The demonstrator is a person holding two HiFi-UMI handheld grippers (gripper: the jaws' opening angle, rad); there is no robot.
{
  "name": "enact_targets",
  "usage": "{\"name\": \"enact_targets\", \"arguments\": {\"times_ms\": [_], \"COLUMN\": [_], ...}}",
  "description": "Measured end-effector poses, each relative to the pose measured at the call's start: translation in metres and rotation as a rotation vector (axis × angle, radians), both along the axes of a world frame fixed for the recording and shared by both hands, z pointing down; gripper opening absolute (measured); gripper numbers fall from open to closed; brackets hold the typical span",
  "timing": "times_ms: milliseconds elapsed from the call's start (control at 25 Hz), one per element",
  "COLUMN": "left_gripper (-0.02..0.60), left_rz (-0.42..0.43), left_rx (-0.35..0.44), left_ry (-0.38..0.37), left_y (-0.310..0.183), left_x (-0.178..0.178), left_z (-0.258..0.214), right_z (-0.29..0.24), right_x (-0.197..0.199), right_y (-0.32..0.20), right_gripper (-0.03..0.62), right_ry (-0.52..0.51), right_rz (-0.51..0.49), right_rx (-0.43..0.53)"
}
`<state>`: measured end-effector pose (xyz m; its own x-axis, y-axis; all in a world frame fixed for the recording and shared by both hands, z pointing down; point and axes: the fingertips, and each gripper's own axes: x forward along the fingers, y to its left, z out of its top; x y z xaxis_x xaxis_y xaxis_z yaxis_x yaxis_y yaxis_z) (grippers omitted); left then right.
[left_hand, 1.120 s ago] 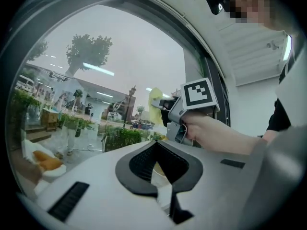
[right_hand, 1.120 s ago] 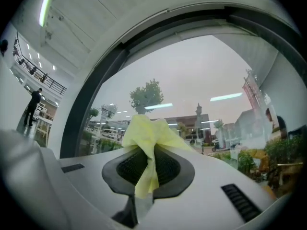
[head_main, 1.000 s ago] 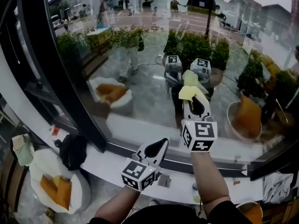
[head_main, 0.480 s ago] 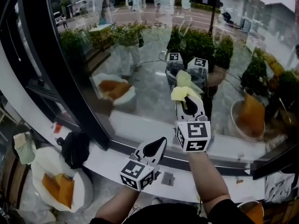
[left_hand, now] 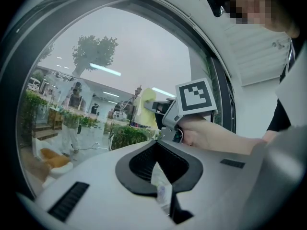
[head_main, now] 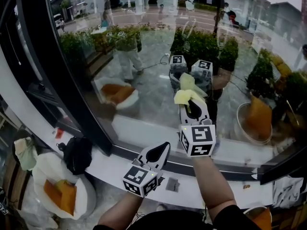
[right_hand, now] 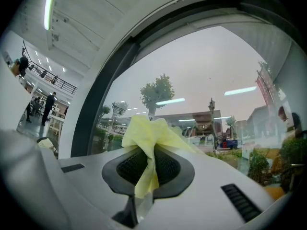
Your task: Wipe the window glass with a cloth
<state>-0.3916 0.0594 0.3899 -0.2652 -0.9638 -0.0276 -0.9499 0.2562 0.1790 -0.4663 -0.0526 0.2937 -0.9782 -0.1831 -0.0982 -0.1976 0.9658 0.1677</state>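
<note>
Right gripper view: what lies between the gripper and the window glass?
Only the yellow cloth, pinched by the right gripper, stands before the window glass, shown in the right gripper view.

Both grippers same build. Left gripper [head_main: 163, 150] and right gripper [head_main: 193, 104]: smooth light-grey plastic shells that taper toward the jaws. The jaws are lined with black ribbed pads [right_hand: 132, 164] that form a spade-shaped outline. Each shell has a dark slotted vent [right_hand: 238, 202] on its flank. Each carries a white cube [head_main: 197, 139] at the back end, with black-and-white square markers on its faces. Person: forearms bare, with a black short sleeve [head_main: 230, 217] at the upper arm.
</note>
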Motion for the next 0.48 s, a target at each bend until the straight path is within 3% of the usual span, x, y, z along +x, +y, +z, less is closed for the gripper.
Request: {"name": "enact_targets", "arguments": {"times_ms": [480], "left_gripper": [0.008], "left_rz": [-0.014], "left_rx": [-0.002], "left_ry": [0.002], "left_y": [0.0065], "left_x": [0.0021], "left_z": [0.0035], "right_z": [0.0014], "right_x": [-0.002], "right_y": [0.0019], "right_gripper": [0.052], "right_ry": [0.004], "right_rz": [-0.017], "right_rx": [-0.022]}}
